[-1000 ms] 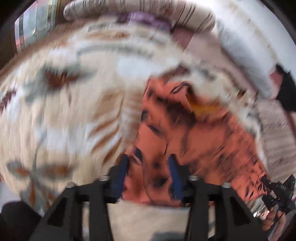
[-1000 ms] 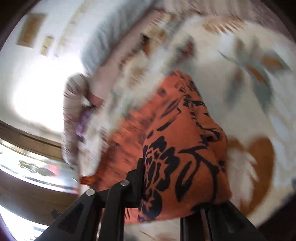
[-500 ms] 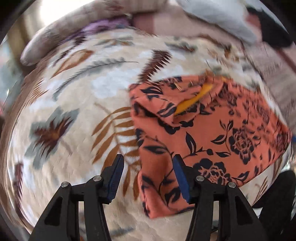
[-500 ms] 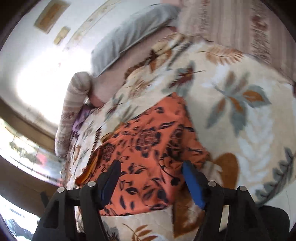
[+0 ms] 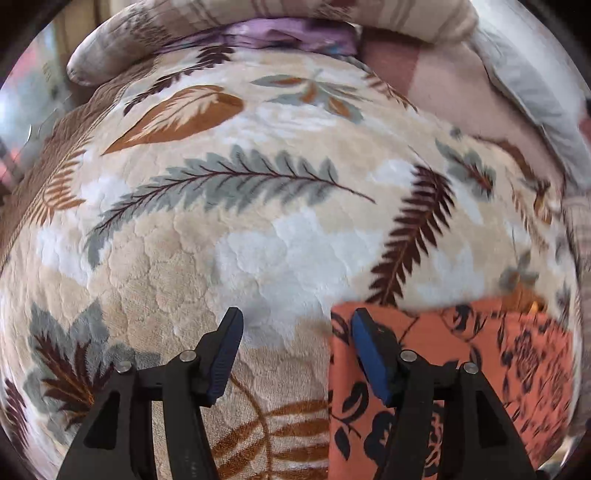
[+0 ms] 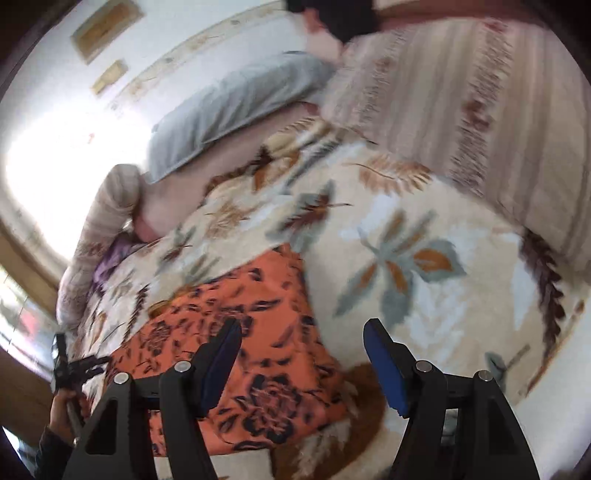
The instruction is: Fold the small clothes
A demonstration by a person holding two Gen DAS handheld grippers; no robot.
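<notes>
An orange garment with black flowers (image 5: 461, 362) lies folded flat on a cream blanket with a leaf pattern (image 5: 258, 240). In the left wrist view it sits at the lower right, partly behind the right finger. My left gripper (image 5: 295, 325) hangs over bare blanket just left of the garment's edge; its jaws are opening and nothing is between them. In the right wrist view the garment (image 6: 258, 332) lies at lower left. My right gripper (image 6: 301, 338) stands open above the garment's right edge, holding nothing. The left gripper (image 6: 74, 365) shows small at that view's left edge, in a hand.
A striped beige pillow (image 5: 258, 22) and a purple cloth (image 5: 288, 33) lie along the blanket's far edge. A grey pillow (image 6: 236, 110) and a striped beige cover (image 6: 461, 103) lie beyond. A bright window (image 6: 55, 166) fills the left of the right wrist view.
The right gripper has let go of the orange garment, opened and risen above it. The left gripper has slid left off the garment to bare blanket, with its jaws wider.
</notes>
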